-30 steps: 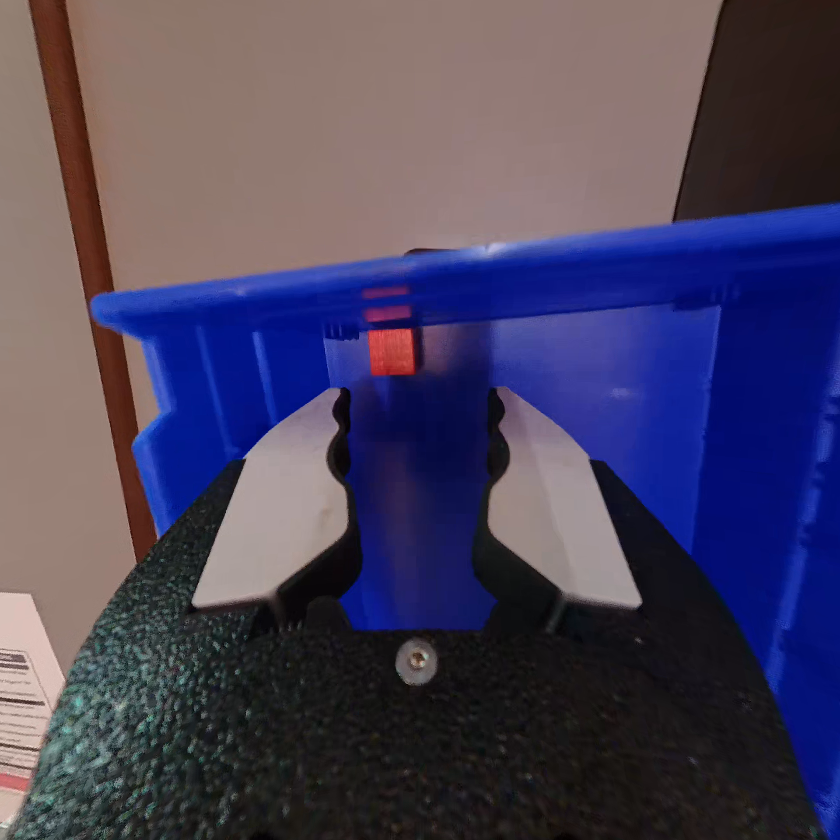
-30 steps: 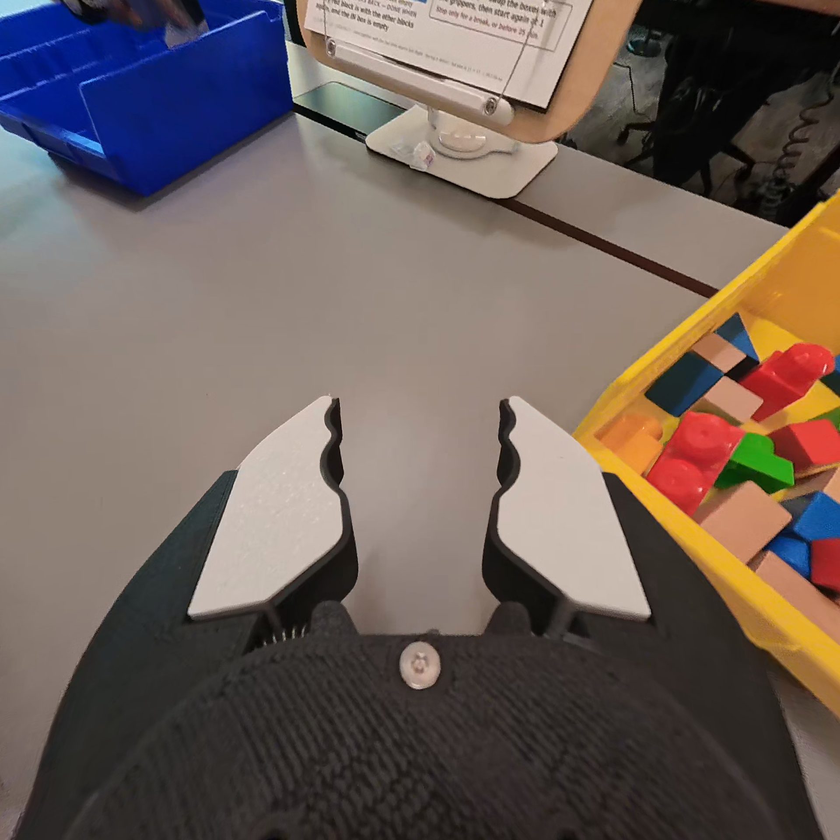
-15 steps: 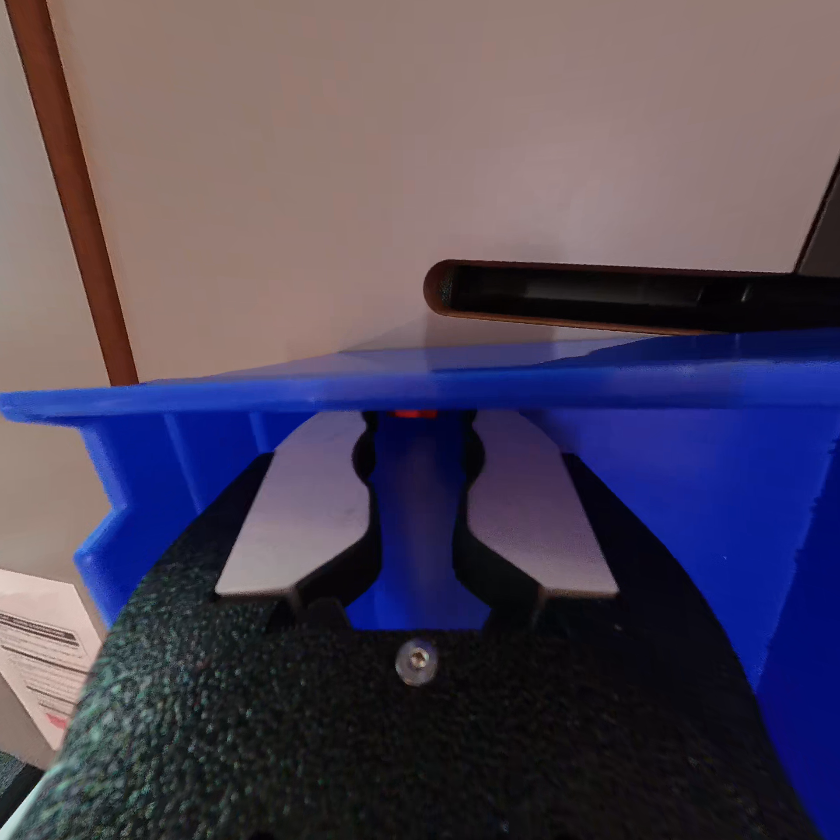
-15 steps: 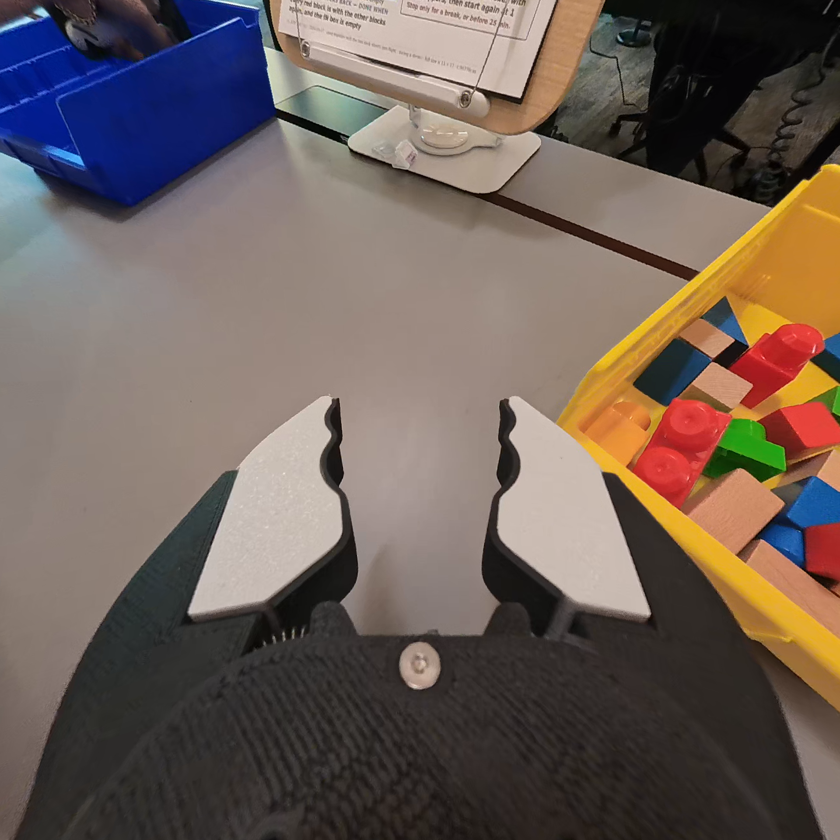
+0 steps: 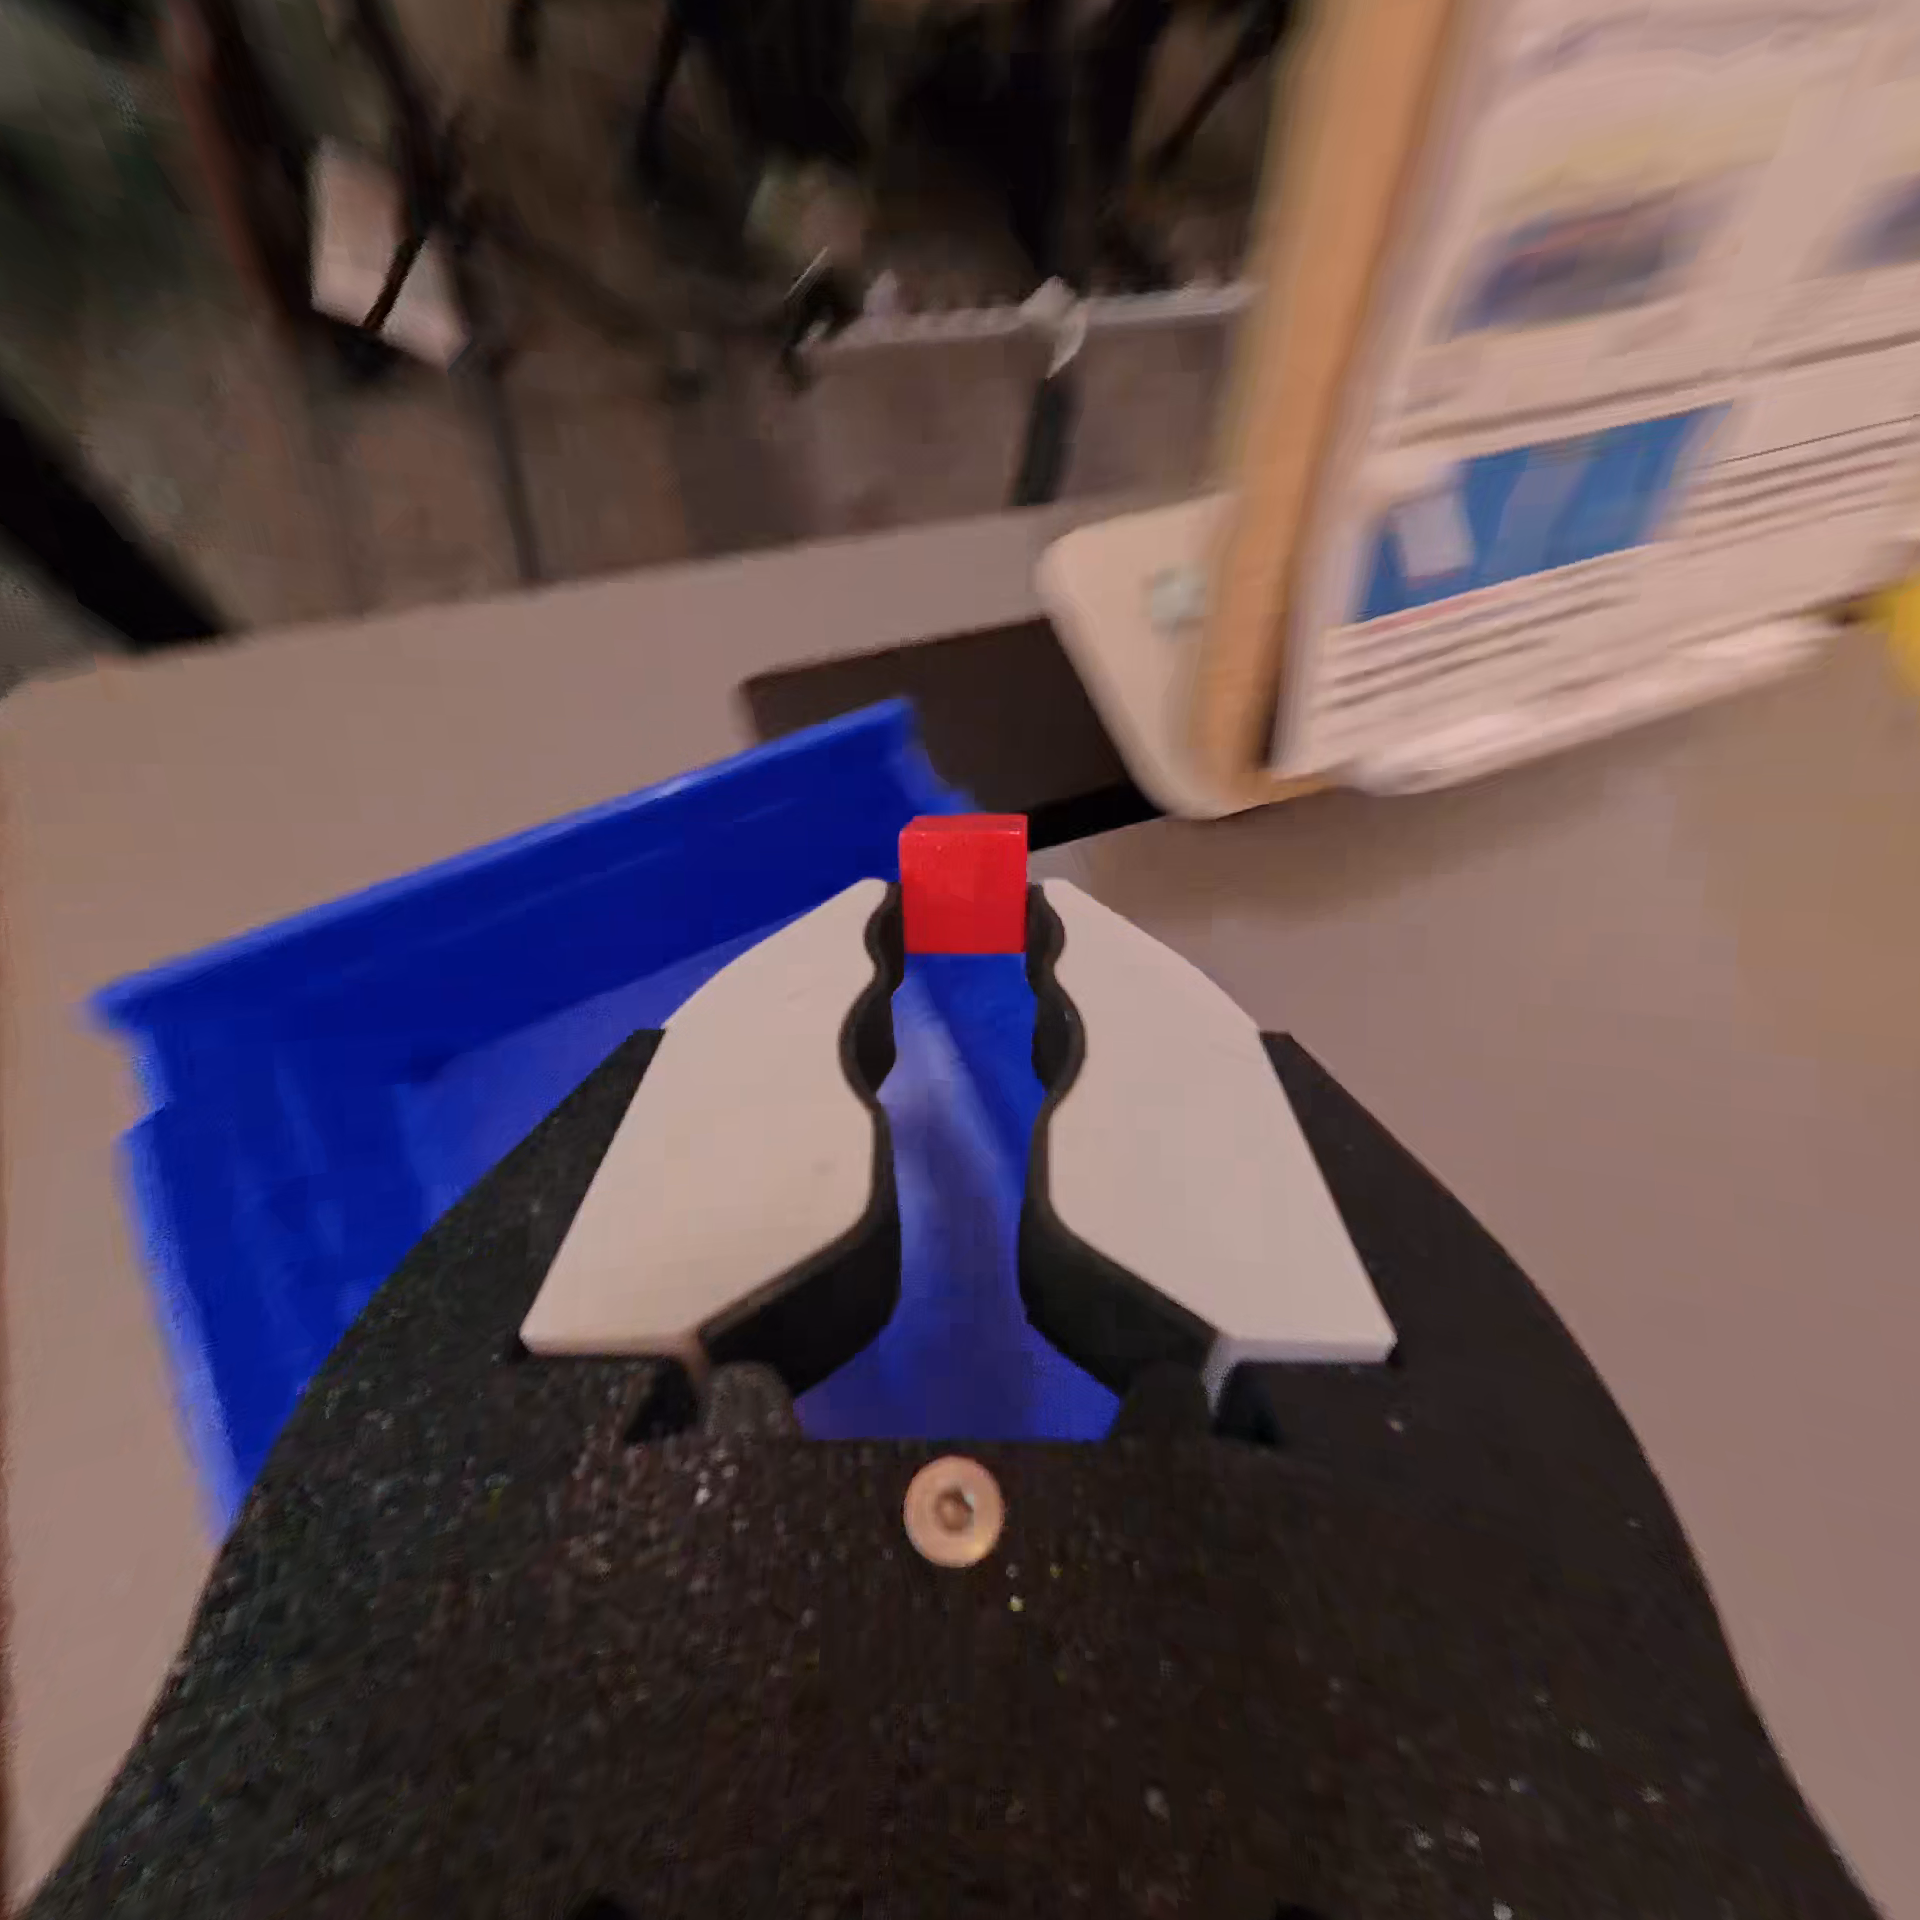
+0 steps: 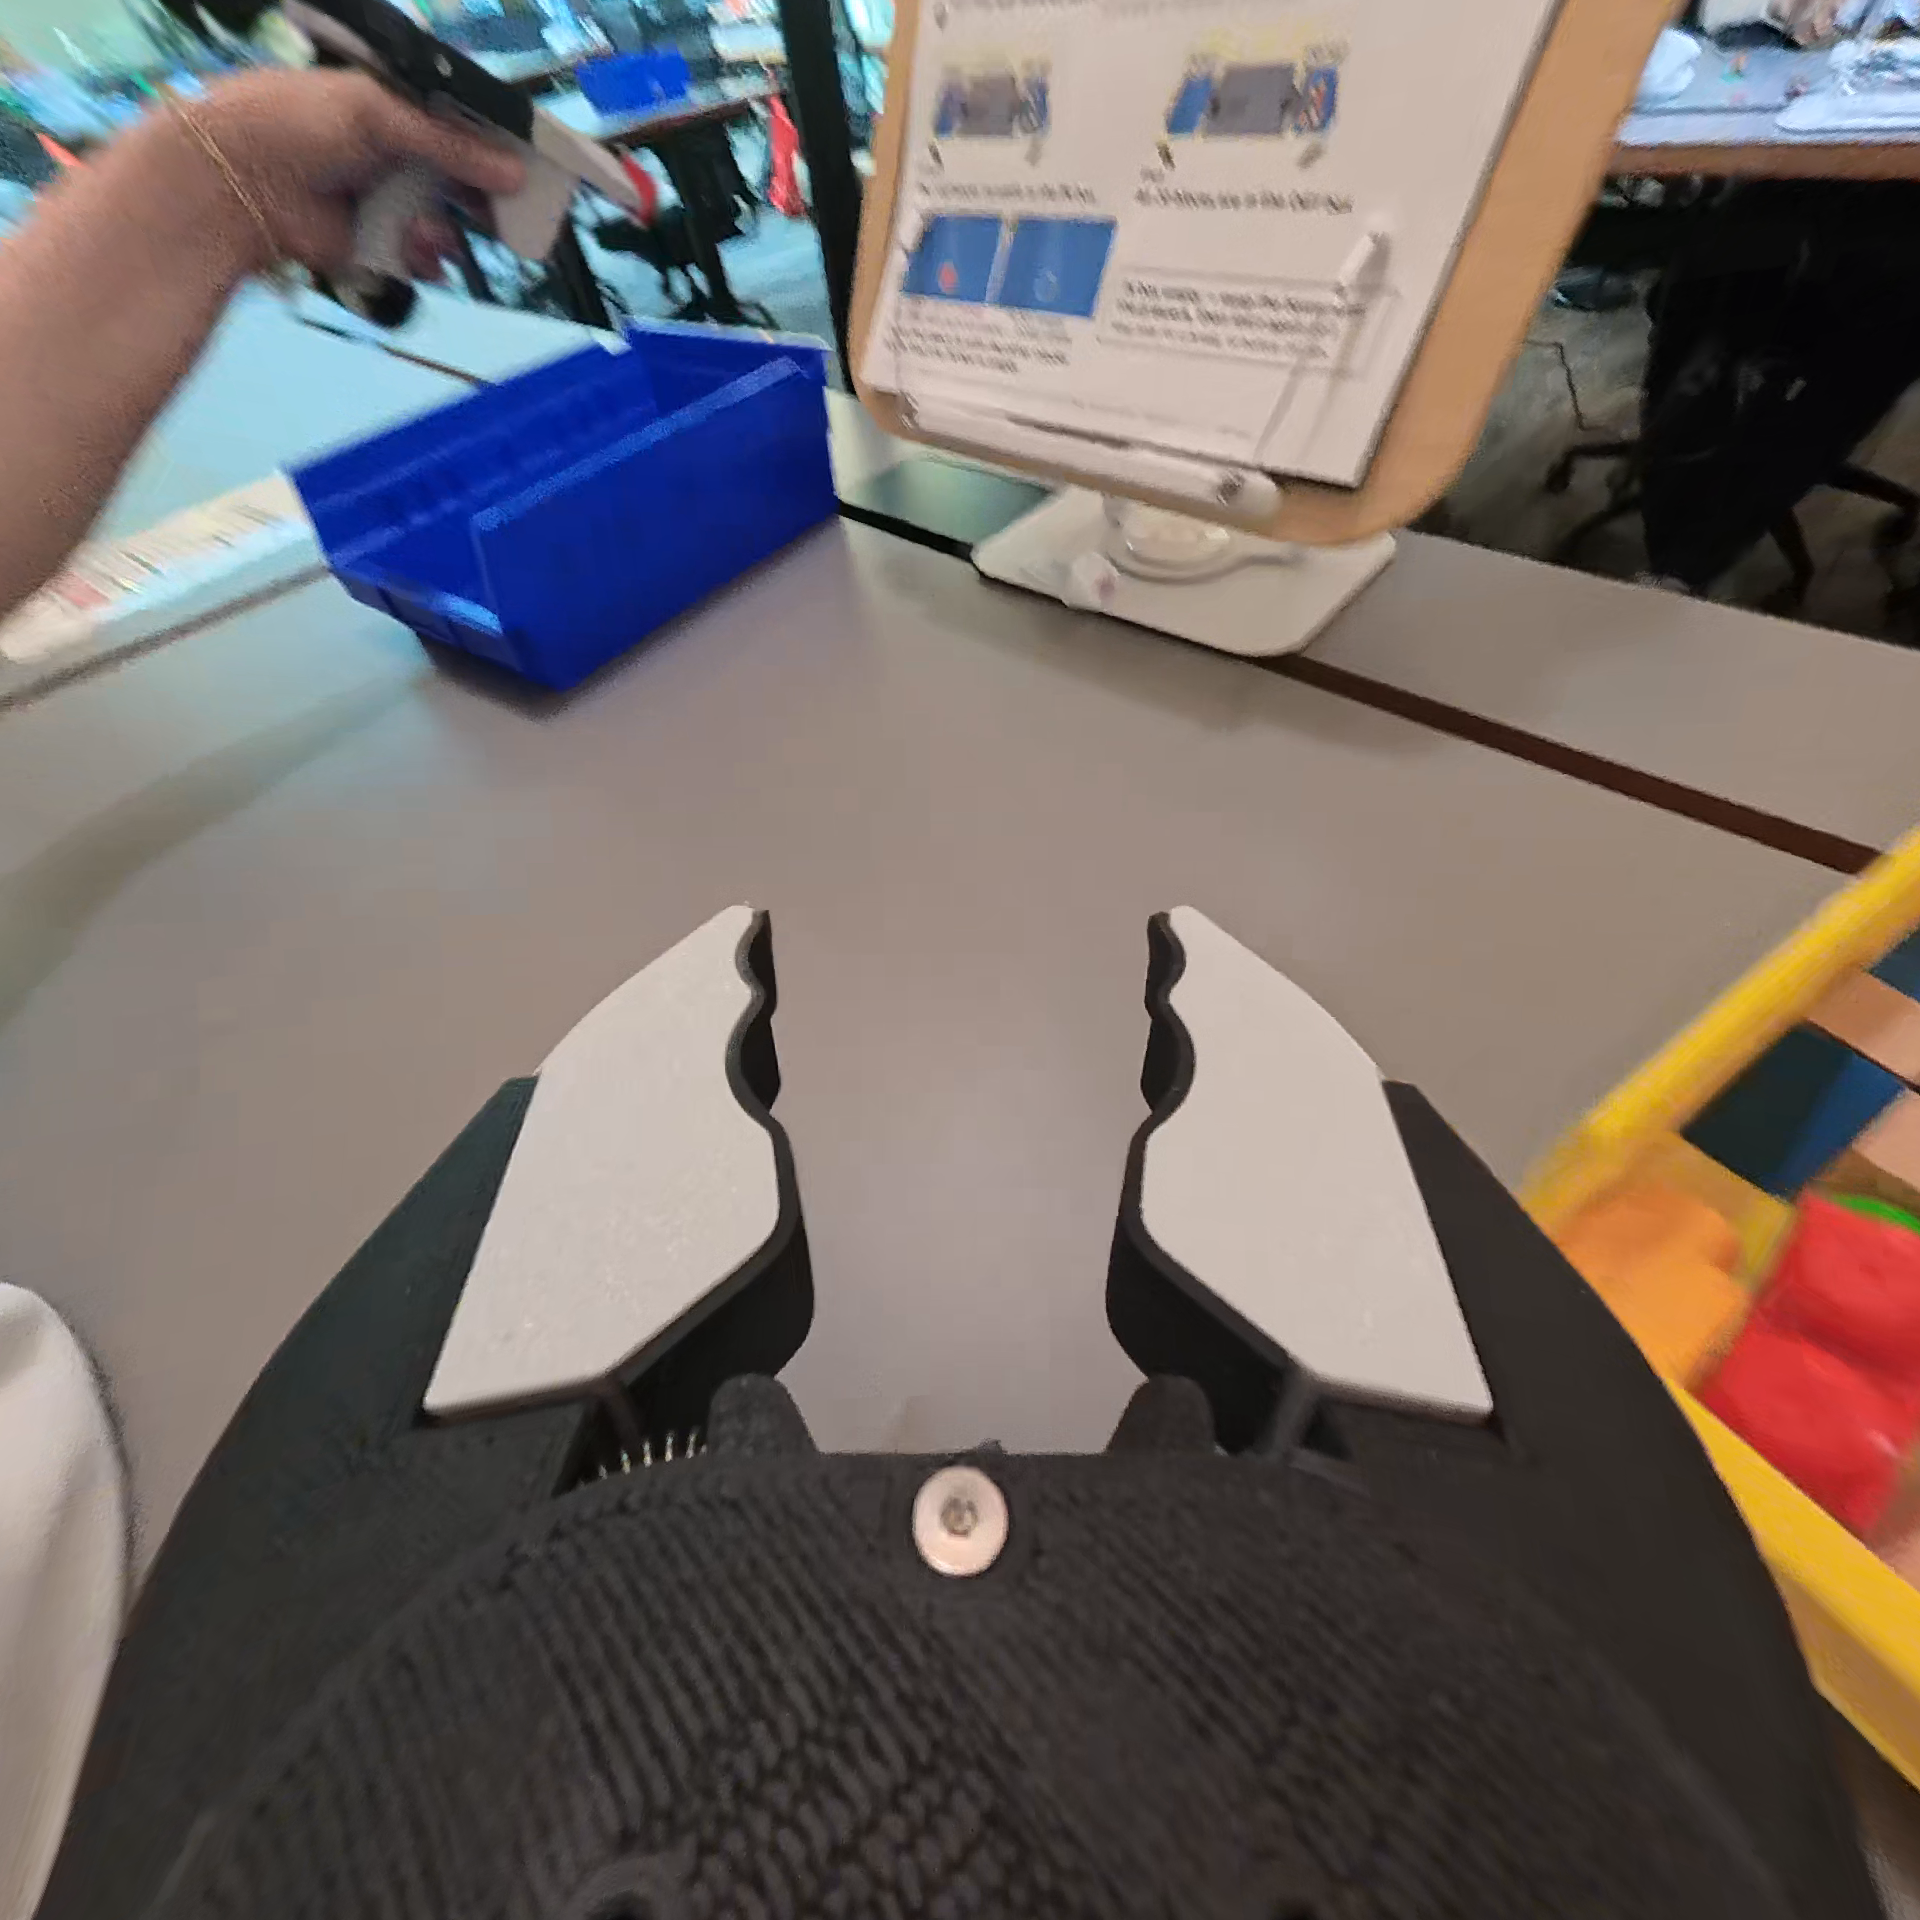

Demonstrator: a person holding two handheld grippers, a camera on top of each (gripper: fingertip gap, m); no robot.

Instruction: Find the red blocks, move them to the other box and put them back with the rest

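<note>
My left gripper point(image 5: 963, 914) is shut on a small red block point(image 5: 963, 883), held at the fingertips above the blue box point(image 5: 436, 997). In the right wrist view the blue box point(image 6: 582, 499) stands at the far left of the grey table, with a person's hand and the left gripper point(image 6: 488, 166) raised above it. My right gripper point(image 6: 958, 935) is open and empty, low over the bare table. The yellow box point(image 6: 1662, 1091) at the right holds several blocks, among them red ones point(image 6: 1829, 1351).
A wooden clipboard stand with printed sheets point(image 6: 1195, 260) stands on a white base point(image 6: 1195, 571) at the back of the table; it also shows in the left wrist view point(image 5: 1558, 416). A dark seam point(image 6: 1558, 758) crosses the table. A paper sheet point(image 6: 135, 571) lies at far left.
My left gripper closed on the red block inside the blue box and lifted it out, swinging right. My right gripper stayed open and drifted slightly away from the yellow box.
</note>
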